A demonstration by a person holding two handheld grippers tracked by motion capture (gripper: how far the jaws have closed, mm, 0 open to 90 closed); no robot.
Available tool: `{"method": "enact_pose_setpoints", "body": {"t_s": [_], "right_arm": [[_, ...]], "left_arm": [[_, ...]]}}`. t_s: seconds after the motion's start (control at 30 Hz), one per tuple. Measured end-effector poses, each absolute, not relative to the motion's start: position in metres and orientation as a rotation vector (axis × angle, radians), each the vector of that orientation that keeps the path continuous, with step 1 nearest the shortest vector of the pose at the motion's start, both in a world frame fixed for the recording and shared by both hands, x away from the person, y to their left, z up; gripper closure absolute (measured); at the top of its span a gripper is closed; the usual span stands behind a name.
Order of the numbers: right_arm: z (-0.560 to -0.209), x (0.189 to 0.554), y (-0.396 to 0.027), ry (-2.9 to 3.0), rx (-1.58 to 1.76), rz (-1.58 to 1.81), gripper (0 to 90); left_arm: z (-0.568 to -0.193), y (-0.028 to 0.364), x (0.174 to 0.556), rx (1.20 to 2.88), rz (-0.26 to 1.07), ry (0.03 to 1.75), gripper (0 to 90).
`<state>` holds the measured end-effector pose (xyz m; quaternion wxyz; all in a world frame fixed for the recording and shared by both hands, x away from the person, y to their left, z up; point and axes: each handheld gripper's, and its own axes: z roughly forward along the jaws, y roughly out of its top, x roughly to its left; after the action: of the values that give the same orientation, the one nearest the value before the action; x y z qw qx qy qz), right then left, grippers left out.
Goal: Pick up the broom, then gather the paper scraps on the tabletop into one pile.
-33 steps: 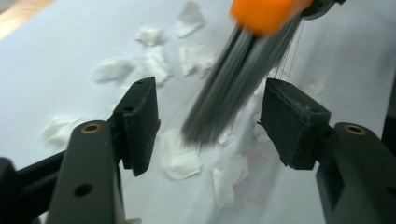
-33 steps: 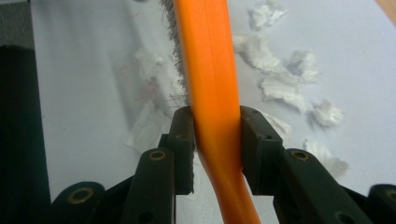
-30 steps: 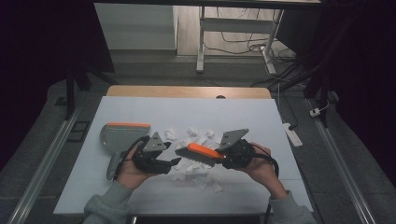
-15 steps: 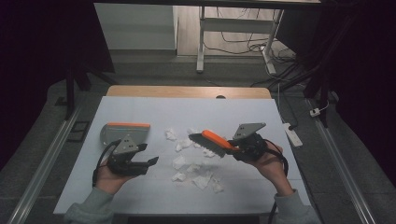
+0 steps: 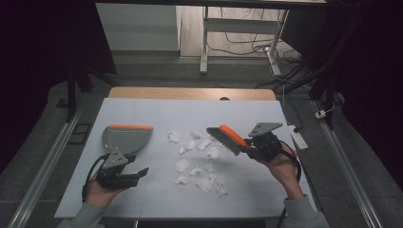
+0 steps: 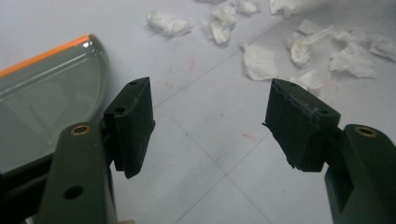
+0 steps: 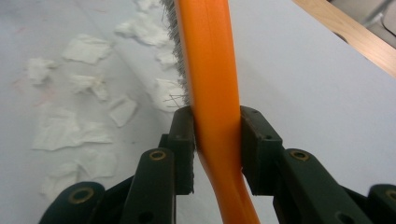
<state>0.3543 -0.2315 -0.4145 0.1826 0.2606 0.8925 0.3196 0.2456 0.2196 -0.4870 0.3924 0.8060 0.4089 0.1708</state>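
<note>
White laminate tabletop with a bare wooden strip along its far edge, set in a dim room; grey floor around it, a white metal stand and loose cables beyond. Scattered across the middle, crumpled white paper scraps. Toward the left, a translucent grey dustpan with an orange lip, lying flat on the tabletop. Held in the right tongs, an orange-handled hand brush with grey bristles: pads clamped on either side of the handle, brush head stretching out over the right edge of the scraps, bristles above the paper and seemingly off the surface. Left tongs near the front left of the tabletop, just in front of the dustpan and apart from it, jaws wide and just now opening further, nothing between the pads but bare tabletop. Dustpan rim at the left in the left gripper view, scraps farther ahead.
</note>
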Motion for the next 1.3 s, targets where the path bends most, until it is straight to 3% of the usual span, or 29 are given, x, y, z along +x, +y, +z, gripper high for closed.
{"method": "enact_pose_setpoints", "body": {"t_s": [0.4,0.93,1.3], "right_arm": [[-0.428,0.380,-0.256,2.419,0.961,0.742,68.1],[-0.429,0.391,-0.248,2.412,1.001,0.701,68.1],[-0.434,0.463,-0.200,2.530,1.035,0.444,68.3]], "left_arm": [[-0.499,0.228,0.252,2.055,0.439,1.056,32.8],[-0.499,0.226,0.248,2.058,0.452,1.053,32.1],[-0.499,0.226,0.247,2.052,0.441,1.024,32.4]]}}
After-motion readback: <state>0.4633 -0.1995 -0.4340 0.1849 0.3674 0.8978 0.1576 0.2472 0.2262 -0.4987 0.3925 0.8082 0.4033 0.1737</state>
